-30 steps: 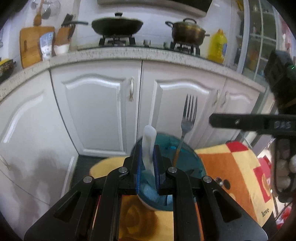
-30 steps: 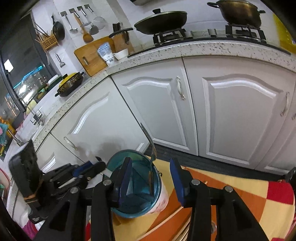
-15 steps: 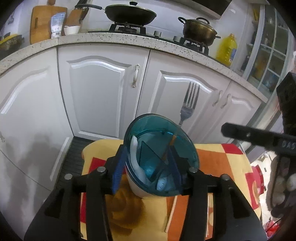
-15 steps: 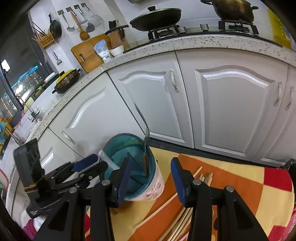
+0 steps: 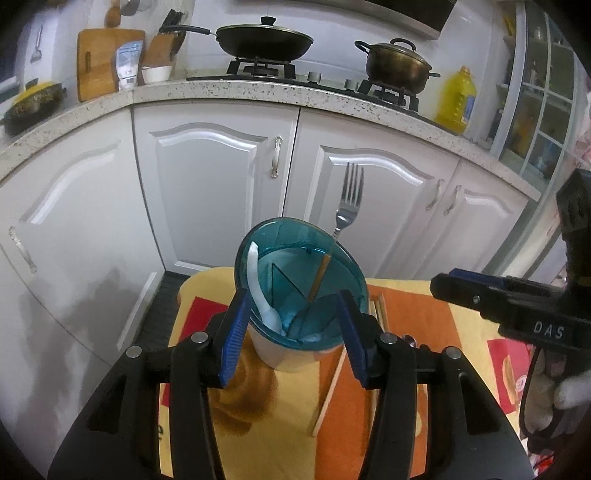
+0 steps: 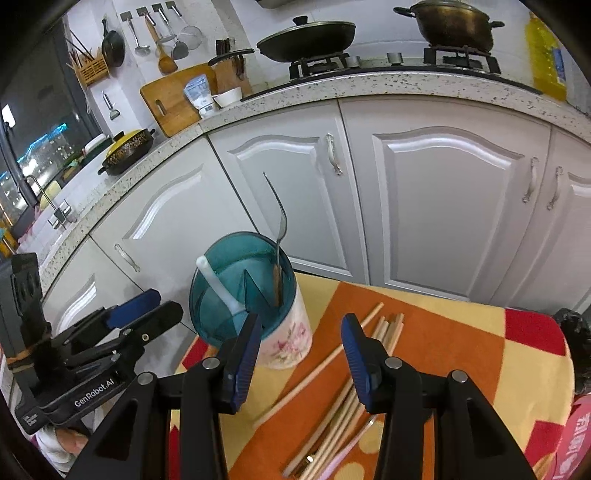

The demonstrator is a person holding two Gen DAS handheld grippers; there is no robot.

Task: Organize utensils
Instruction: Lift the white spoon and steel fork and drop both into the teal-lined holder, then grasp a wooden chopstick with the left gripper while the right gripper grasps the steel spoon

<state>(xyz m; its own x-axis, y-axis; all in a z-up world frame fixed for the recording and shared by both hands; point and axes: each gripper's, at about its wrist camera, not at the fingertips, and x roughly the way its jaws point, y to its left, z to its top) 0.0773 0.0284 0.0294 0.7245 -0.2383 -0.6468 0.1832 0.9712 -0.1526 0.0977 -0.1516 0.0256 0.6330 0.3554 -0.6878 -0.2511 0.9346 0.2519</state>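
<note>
Utensil holder (image 5: pixel 301 295) between open left jaws.

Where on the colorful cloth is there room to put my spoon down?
The bare patch is the yellow and red stretch of cloth to the right of the chopsticks, toward the table's far right corner. It is crowded around the teal utensil cup, with the chopsticks right beside it and the right gripper open above them.

home kitchen: gas stove (image 5: pixel 321 72) with lidded wok (image 5: pixel 264 38) and pot (image 5: pixel 397 66), speckled countertop (image 6: pixel 369 86), white cabinets (image 5: pixel 214 177), hanging ladles (image 6: pixel 147 26).
</note>
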